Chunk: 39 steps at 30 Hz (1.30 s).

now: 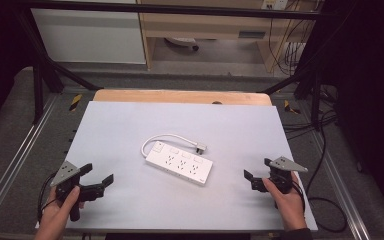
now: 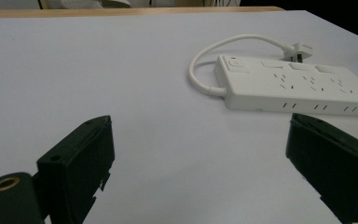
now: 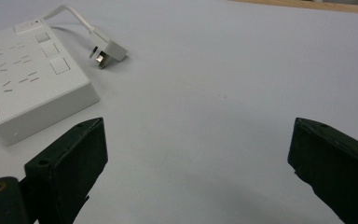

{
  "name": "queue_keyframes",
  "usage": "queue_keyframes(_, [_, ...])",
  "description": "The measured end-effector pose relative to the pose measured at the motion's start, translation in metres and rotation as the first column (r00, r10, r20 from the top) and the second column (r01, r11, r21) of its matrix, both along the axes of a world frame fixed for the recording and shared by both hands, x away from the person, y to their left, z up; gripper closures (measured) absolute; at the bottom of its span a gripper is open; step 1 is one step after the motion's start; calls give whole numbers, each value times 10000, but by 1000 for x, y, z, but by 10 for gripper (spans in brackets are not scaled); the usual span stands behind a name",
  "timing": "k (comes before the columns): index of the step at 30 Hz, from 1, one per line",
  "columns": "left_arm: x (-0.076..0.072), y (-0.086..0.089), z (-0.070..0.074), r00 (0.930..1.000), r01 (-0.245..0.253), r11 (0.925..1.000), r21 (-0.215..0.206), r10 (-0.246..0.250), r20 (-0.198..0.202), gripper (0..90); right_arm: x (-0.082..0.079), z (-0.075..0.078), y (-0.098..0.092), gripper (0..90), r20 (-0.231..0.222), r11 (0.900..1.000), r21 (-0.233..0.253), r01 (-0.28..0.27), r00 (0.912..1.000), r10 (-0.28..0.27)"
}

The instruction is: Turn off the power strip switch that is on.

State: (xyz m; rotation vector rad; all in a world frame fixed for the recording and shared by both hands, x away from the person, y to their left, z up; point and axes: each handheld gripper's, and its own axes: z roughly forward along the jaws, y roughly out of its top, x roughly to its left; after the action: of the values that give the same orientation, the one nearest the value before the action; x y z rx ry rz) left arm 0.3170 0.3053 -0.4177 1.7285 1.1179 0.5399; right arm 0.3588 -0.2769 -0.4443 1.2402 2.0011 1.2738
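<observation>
Left gripper (image 1: 99, 174) and right gripper (image 1: 257, 170) at near table (image 1: 130, 130) corners, jaws wide apart, empty. White power strip (image 1: 179, 164) lies flat mid-table between them: sockets, switches, red-dot button. Its cord (image 1: 166, 138) loops behind to plug (image 1: 200, 147). Logo print unreadable.

A white power strip (image 1: 180, 164) lies on the pale table (image 1: 130, 130), between the left gripper (image 1: 99, 173) and the right gripper (image 1: 258, 173), ahead of both. Both grippers' jaws stand apart, empty. Its cord (image 1: 162, 138) loops beyond it.
</observation>
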Motion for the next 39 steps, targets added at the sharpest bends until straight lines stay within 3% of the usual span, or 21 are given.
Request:
queue_keyframes(16, [0, -2, -2, 9999, 81, 9998, 188, -79, -102, 68, -6, 10, 5, 32, 27, 9994, 274, -221, 9998, 221])
queue_keyframes(26, [1, -3, -3, 9997, 137, 9993, 334, -130, -192, 69, -14, 33, 19, 34, 545, 9948, 869, -530, 9973, 484])
queue_keyframes(30, [1, -4, -4, 9997, 153, 9993, 355, -145, -209, 69, -13, 44, 24, 33, 601, 9961, 609, -634, 9964, 597])
queue_keyframes(39, [1, -5, -4, 9993, 195, 9991, 367, -184, -319, 69, -9, 64, 40, 35, 820, 9944, 584, -882, 9931, 833])
